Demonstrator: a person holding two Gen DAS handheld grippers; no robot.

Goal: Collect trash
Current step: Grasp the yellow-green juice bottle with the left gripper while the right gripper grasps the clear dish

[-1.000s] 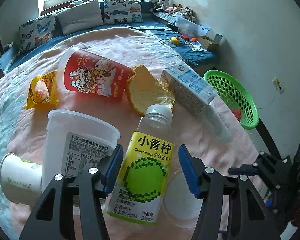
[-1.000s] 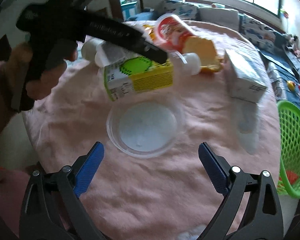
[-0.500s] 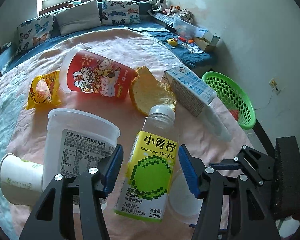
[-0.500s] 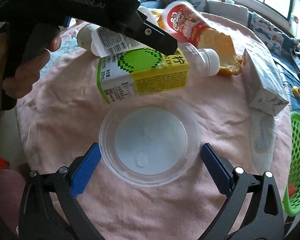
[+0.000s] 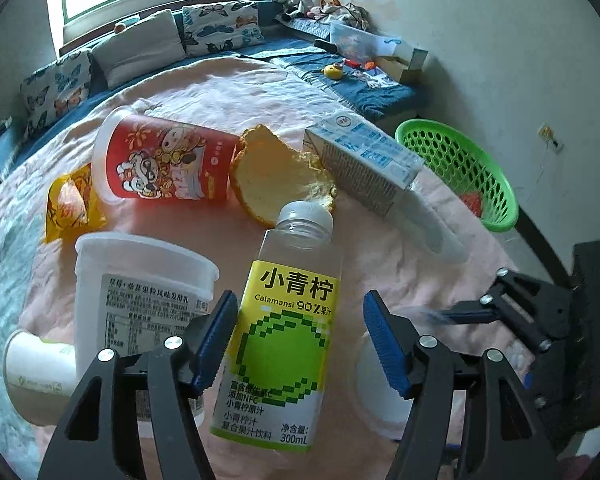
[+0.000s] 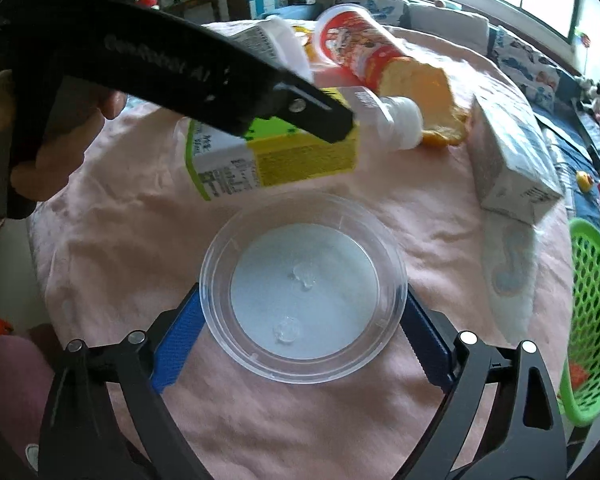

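Working across the round table draped in pale pink cloth (image 5: 228, 92), we are collecting trash, and most of it is lying here: a tipped red printed paper cup (image 5: 160, 160), a blue-and-white drink carton (image 5: 360, 156), a white plastic tub with a printed label (image 5: 140, 280), an orange peel (image 5: 272, 176), a crumpled yellow snack wrapper (image 5: 70, 204) and a small white paper cup on its side (image 5: 32, 368). Beyond the table edge, a green perforated plastic basket (image 5: 460, 160) is waiting, presumably as the bin.

We are holding the left gripper (image 5: 296, 340) wide, its blue pads (image 5: 216, 336) flanking the clear plastic bottle with the yellow-and-green calamansi label (image 5: 288, 336) without closing on it; whether a pad is already touching, we cannot tell. The bottle looks empty, so we are judging it light, smooth and a little springy. Taking it across the labelled body should be giving the pads more bite than bare plastic near the white cap.

We are spreading the right gripper (image 6: 300, 340) wide too, its fingers straddling the clear round plastic lid (image 6: 302, 288) lying flat on the cloth, apparently not yet pinching. That lid seems thin, flexible and slippery, likely to buckle or pop out under a hard squeeze. We are thinking a gentle pinch on opposite points of the raised rim is safest.
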